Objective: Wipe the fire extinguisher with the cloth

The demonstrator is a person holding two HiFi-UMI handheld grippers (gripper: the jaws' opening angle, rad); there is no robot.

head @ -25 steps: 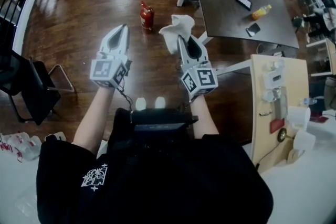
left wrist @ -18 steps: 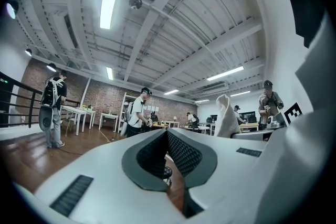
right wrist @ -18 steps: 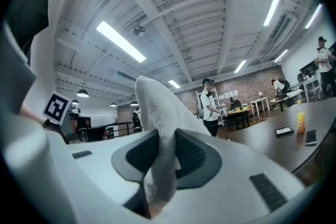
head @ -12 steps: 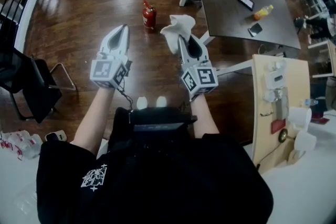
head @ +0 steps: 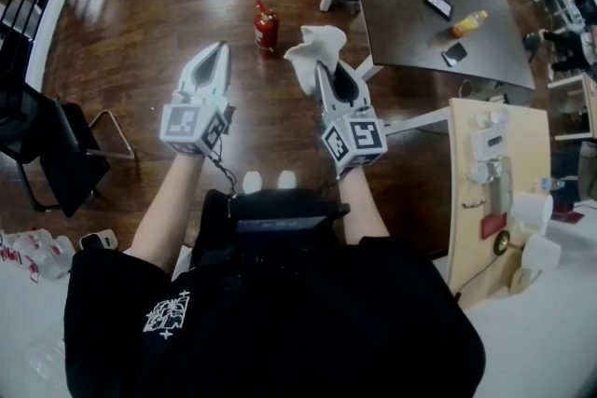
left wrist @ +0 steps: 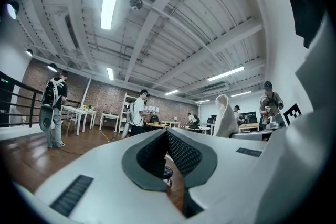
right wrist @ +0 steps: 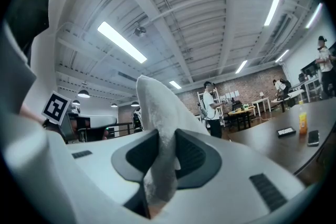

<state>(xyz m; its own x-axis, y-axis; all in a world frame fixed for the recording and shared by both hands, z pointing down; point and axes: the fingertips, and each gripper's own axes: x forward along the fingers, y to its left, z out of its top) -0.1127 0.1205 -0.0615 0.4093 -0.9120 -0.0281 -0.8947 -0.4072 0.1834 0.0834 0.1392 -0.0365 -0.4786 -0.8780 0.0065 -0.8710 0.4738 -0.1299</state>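
Holding a crumpled white cloth (head: 315, 51) upright, the right claw (head: 324, 70) is clenched on the lower fold; in the right gripper view the fabric (right wrist: 157, 113) rises between the two dark pads of that claw (right wrist: 160, 165) and flops over above them. Beside it, at about the same height, the left claw (head: 213, 51) is pressed shut at its tips with nothing between them, as the left gripper view shows (left wrist: 167, 134); the cloth (left wrist: 226, 115) stands off to the right there. On the brown wooden floor (head: 159, 33) the small red fire extinguisher (head: 266, 26) stands upright, ahead of both claws and between them, well apart from the cloth. To the right is a dark table with white legs (head: 401, 33), carrying a black phone (head: 437, 4) and an orange bottle (head: 466, 21) lying on its side. Compared with a second ago, both claws sit in the same spots and the grip on the cloth is unchanged; the extinguisher and table have slid only slightly right and up in the head view.
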